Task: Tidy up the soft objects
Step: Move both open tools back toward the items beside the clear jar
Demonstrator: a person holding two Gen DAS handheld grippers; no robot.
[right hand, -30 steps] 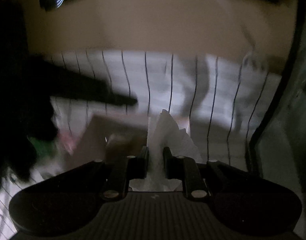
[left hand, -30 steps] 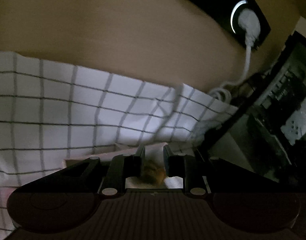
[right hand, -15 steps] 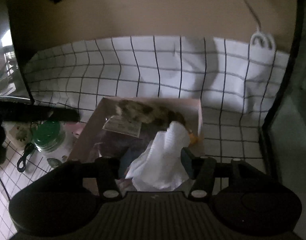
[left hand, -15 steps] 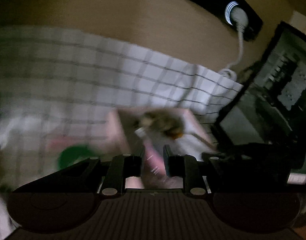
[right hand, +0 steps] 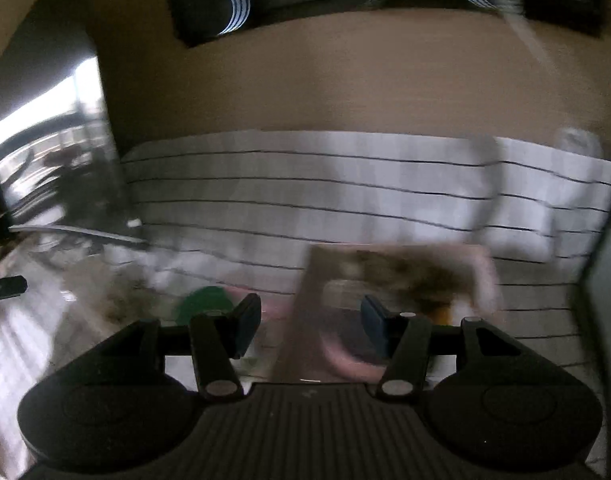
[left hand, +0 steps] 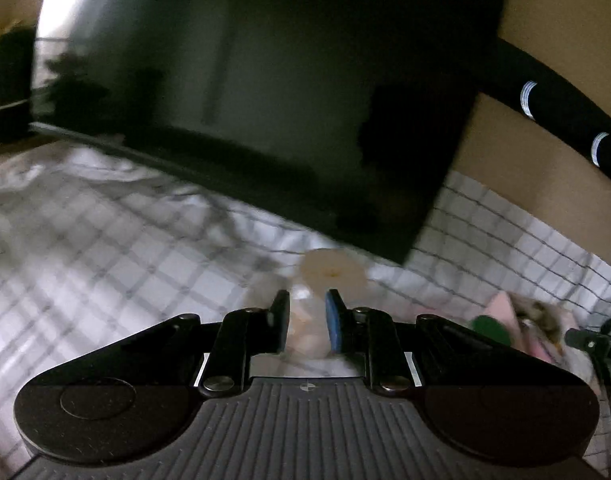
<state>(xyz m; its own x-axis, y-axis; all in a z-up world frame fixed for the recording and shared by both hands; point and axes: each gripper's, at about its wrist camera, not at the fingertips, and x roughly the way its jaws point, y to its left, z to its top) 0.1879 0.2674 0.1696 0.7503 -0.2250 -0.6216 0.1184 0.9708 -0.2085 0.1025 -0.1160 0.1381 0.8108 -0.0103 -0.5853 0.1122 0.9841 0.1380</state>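
Both grippers show from their own wrist cameras, and both pictures are dim and smeared. Left gripper (left hand: 305, 310) has its jaws standing close together with a narrow gap; a pale, peach-coloured thing (left hand: 307, 334) lies in that gap, but the blur hides whether the pads press on it or it merely lies on the cloth behind them. Just beyond the fingertips sits a round cream-coloured object (left hand: 331, 270) on the checked tablecloth (left hand: 105, 248). A large dark screen (left hand: 265, 100) stands at the back of the cloth, and a black power strip (left hand: 561, 120) with two pale rings runs along the tan wall to the right. At the right edge of this view a pink box (left hand: 501, 308) shows, with a green lid (left hand: 489, 328) beside it and a brown fuzzy toy (left hand: 541, 314) in the box.

Right gripper (right hand: 311, 320) holds its jaws apart about halfway, with nothing between the pads. Ahead of it the pink box (right hand: 317, 320) rests on the tablecloth (right hand: 305, 184), and the brown fuzzy toy (right hand: 417, 276) lies inside toward the far end. The green lid (right hand: 203, 304) sits left of the box. The power strip (right hand: 233, 8) hangs on the wall above.

No brand, label or writing can be read in either view.
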